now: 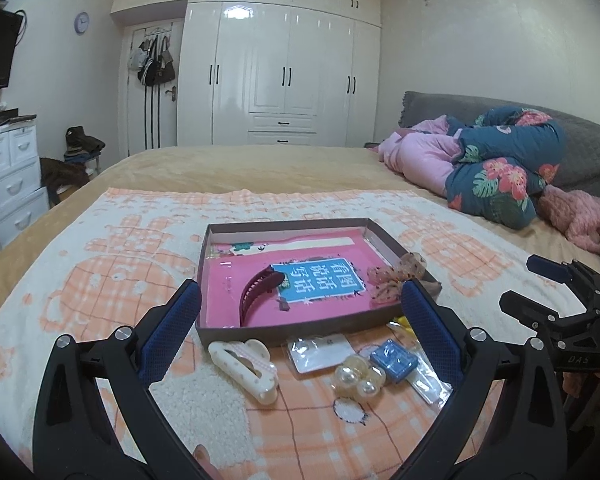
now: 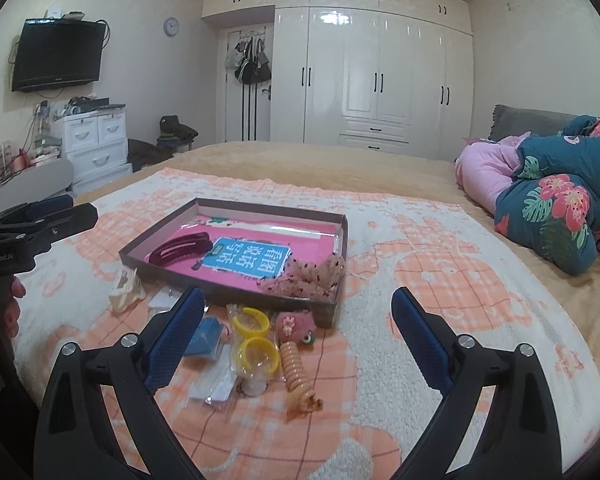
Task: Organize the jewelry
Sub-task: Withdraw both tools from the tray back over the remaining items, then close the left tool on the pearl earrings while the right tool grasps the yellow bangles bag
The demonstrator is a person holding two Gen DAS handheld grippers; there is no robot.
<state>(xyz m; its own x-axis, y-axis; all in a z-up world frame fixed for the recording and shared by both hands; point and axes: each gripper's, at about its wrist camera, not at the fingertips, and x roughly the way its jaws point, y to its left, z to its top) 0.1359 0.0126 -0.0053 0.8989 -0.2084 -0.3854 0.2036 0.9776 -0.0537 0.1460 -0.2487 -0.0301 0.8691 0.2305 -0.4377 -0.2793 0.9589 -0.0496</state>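
Note:
A shallow brown box (image 1: 236, 329) (image 2: 228, 300) with a pink lining lies on the towel. In it are a maroon hair clip (image 1: 256, 290) (image 2: 180, 252) and a dotted bow (image 1: 394, 276) (image 2: 304, 280). In front of it lie a white claw clip (image 1: 246, 368), pearl pieces (image 1: 358, 378), a blue square piece (image 1: 392, 362), yellow rings (image 2: 256, 340), a pink fuzzy piece (image 2: 296, 326) and an orange coil tie (image 2: 298, 376). My left gripper (image 1: 300, 312) is open above the claw clip and pearls. My right gripper (image 2: 298, 322) is open above the yellow rings and coil tie.
An orange-and-white towel (image 1: 100, 272) (image 2: 440, 280) covers the near half of the bed. Folded floral and pink quilts (image 1: 496, 168) (image 2: 560, 200) lie at the right. White drawers (image 2: 96, 148) and a wardrobe (image 2: 380, 76) stand beyond the bed.

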